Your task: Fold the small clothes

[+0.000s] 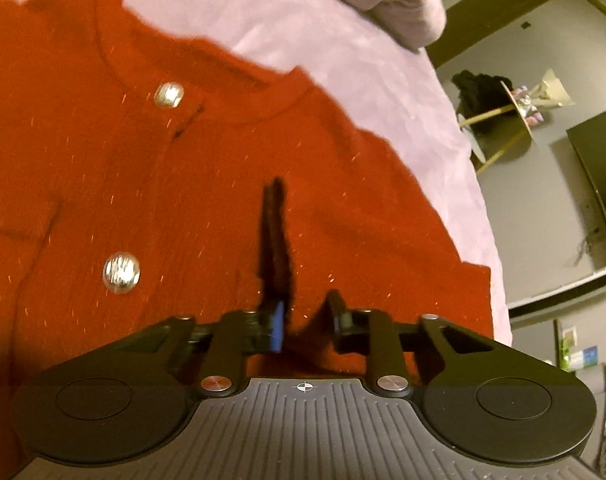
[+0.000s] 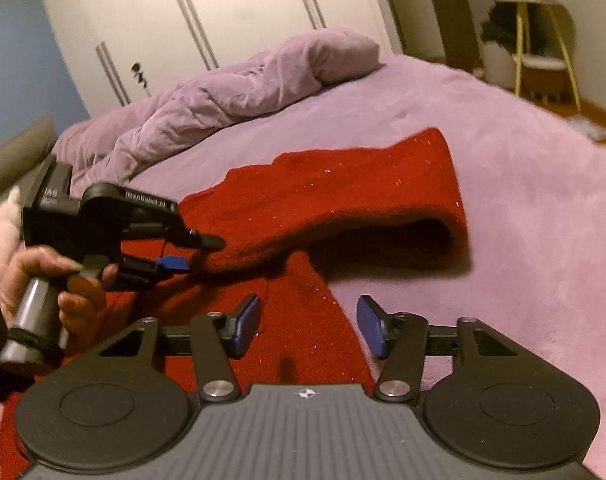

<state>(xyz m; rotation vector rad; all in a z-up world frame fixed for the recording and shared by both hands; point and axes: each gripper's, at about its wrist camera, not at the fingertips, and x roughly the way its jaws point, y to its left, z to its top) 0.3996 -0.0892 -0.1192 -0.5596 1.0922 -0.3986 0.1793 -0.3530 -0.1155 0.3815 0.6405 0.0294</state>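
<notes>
- Centrally on purple bed cover (image 2: 523, 208): red cardigan (image 2: 303, 320), sleeve folded across, long axis running away from right gripper.
- Left gripper (image 2: 207, 254) — nearer, clenched on sleeve edge.
- Right gripper (image 2: 309, 330) — released, hovering above hem.

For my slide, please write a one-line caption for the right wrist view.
Left tool pinches the red cardigan on a purple bed; right tool waits open above it.
</notes>
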